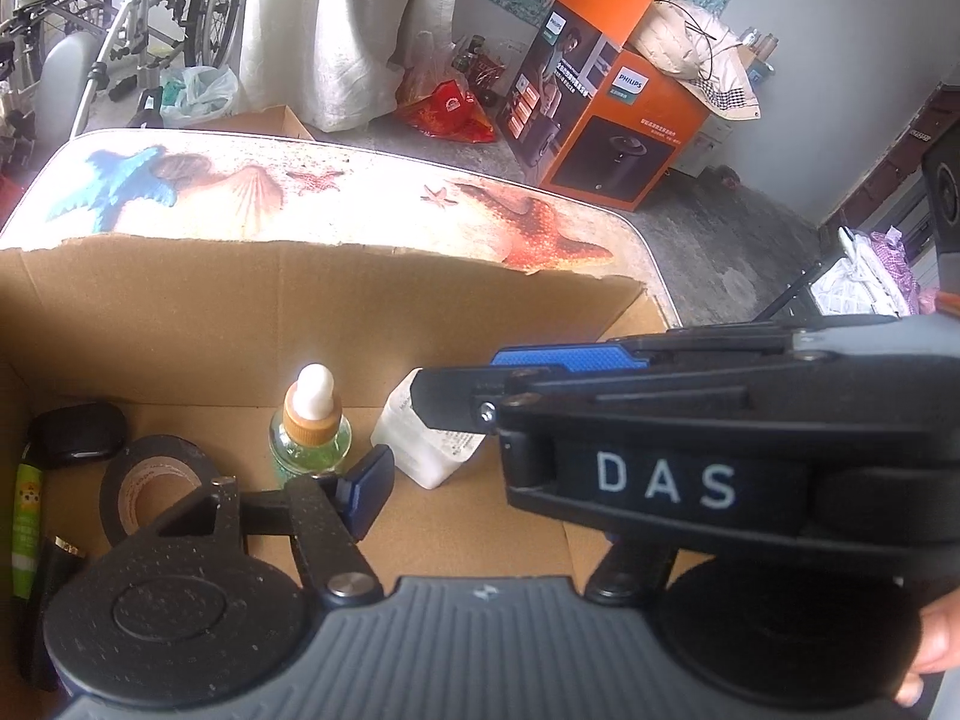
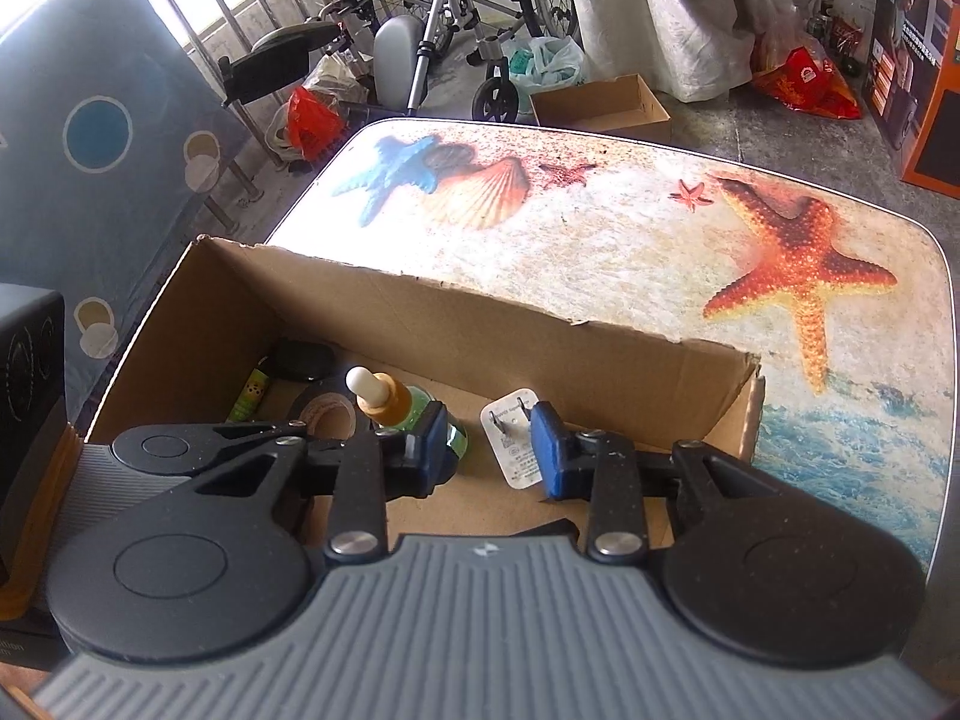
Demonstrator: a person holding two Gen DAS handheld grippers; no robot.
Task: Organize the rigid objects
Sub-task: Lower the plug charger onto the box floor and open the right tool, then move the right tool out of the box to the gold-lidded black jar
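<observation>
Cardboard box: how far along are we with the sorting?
Done: black case, green tube, tape roll and dropper bottle sit in the cardboard box. In hand: the right gripper straddles the white charger on the box floor, with a gap at one pad, not clamped; the left gripper is open beside the bottle. Left: settle the charger; neither view shows other loose items.

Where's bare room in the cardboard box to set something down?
Bare floor lies right of the white charger, toward the cardboard box right wall. The left end is crowded: dropper bottle, tape roll, black case, green tube.
</observation>
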